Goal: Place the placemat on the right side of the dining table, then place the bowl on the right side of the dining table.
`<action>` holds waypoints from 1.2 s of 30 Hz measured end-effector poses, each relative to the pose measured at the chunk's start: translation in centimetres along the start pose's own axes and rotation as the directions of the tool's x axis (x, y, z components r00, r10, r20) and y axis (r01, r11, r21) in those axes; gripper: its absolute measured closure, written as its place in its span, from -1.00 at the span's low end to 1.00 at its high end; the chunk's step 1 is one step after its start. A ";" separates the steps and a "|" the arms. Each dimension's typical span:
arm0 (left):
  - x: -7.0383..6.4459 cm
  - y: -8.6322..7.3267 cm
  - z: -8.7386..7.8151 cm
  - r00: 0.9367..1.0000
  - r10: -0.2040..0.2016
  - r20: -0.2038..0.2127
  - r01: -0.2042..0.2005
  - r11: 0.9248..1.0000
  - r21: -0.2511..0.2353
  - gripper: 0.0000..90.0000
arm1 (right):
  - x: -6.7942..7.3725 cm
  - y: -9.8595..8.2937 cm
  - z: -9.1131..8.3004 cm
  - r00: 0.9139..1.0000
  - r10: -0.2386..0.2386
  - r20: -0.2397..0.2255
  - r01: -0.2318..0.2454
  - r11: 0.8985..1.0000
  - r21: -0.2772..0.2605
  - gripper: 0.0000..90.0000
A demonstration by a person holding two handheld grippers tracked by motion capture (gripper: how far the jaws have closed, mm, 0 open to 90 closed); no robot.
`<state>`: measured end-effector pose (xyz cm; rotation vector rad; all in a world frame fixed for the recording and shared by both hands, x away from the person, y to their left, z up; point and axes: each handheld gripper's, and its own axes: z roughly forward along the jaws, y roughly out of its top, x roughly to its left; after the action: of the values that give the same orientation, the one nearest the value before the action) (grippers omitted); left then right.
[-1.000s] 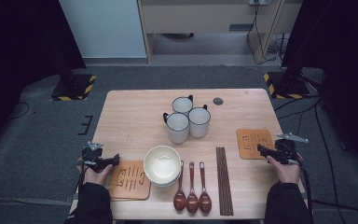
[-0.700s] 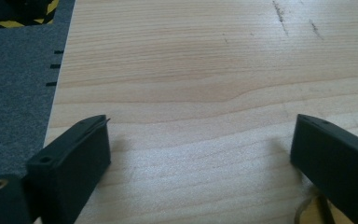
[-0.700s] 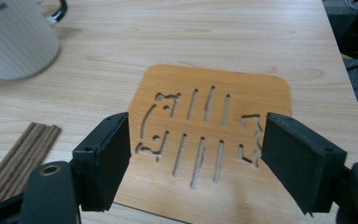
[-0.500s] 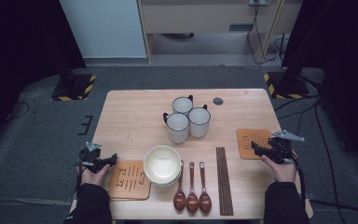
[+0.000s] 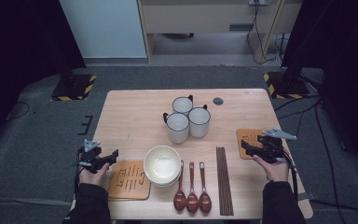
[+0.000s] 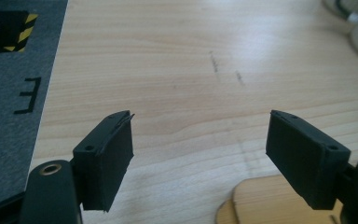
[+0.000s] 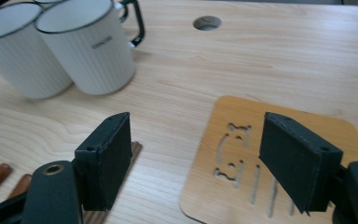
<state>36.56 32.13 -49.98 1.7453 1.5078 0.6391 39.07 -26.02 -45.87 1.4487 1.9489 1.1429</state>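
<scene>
My left gripper (image 5: 113,154) hovers at the table's left front edge, open and empty (image 6: 199,158), beside a stack of wooden coasters (image 5: 129,180) whose corner shows in the left gripper view (image 6: 256,205). My right gripper (image 5: 245,145) is open and empty (image 7: 196,161) over the left edge of another wooden coaster (image 5: 249,142) (image 7: 270,158) at the right. Three white mugs (image 5: 187,119) (image 7: 51,44) stand in the middle. A stack of cream bowls (image 5: 162,165) sits at the front, with three wooden spoons (image 5: 192,189) and dark chopsticks (image 5: 223,179) to its right.
A round cable hole (image 5: 218,101) (image 7: 207,22) lies at the table's far right of centre. The table edge (image 6: 51,93) drops to grey floor on the left. Bare tabletop (image 5: 130,121) stretches over the left back area.
My right gripper has shifted left and a little forward onto the right coaster's edge. The left gripper has stayed put.
</scene>
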 end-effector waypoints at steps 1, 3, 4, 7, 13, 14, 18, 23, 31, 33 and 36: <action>-0.1 0.1 -0.2 1.000 0.001 0.008 -0.001 1.000 -0.004 -0.50 | 0.3 0.1 -0.1 1.000 -0.001 -0.010 0.001 1.000 -0.005 -0.44; -0.4 0.4 -0.6 1.000 0.009 0.021 -0.009 1.000 -0.017 -0.51 | 0.8 0.5 -0.2 1.000 -0.004 -0.029 0.003 1.000 -0.015 -0.44; -0.6 0.5 -0.9 0.999 0.011 0.031 -0.010 1.000 -0.027 -0.50 | 1.0 0.6 -0.2 0.999 -0.005 -0.035 0.005 1.000 -0.018 -0.44; -1.0 0.9 -1.4 0.999 0.010 0.050 -0.008 0.999 -0.053 -0.50 | 1.5 0.9 -0.5 0.999 -0.013 -0.051 0.012 0.999 -0.029 -0.44; -2.2 1.8 -2.5 0.996 0.021 0.091 -0.012 0.995 -0.096 -0.49 | 2.6 1.6 -1.0 0.997 -0.022 -0.078 0.018 0.998 -0.056 -0.44; -2.4 2.1 -2.7 0.995 0.025 0.099 -0.015 0.994 -0.106 -0.49 | 2.7 1.7 -1.1 0.996 -0.024 -0.086 0.020 0.998 -0.058 -0.44; -3.0 2.6 -3.3 0.993 0.036 0.117 -0.020 0.991 -0.134 -0.49 | 3.2 2.1 -1.4 0.994 -0.025 -0.106 0.017 0.997 -0.074 -0.44; -3.6 3.0 -4.0 0.990 0.043 0.133 -0.021 0.987 -0.159 -0.48 | 3.7 2.5 -1.8 0.992 -0.027 -0.121 0.016 0.995 -0.094 -0.44; -4.2 3.5 -4.8 0.986 0.052 0.156 -0.022 0.982 -0.186 -0.44 | 5.0 3.0 -2.0 0.989 -0.044 -0.142 0.029 0.994 -0.104 -0.43; -4.4 3.6 -5.0 0.985 0.053 0.162 -0.021 0.981 -0.194 -0.43 | 5.3 3.1 -2.0 0.988 -0.045 -0.146 0.030 0.994 -0.104 -0.43; -4.8 3.8 -5.2 0.983 0.057 0.174 -0.021 0.979 -0.203 -0.41 | 5.9 3.2 -2.0 0.987 -0.051 -0.154 0.035 0.994 -0.106 -0.43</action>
<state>33.96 28.31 -43.38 1.6348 1.2446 0.6139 37.30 -20.90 -41.44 1.2920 1.9830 1.3520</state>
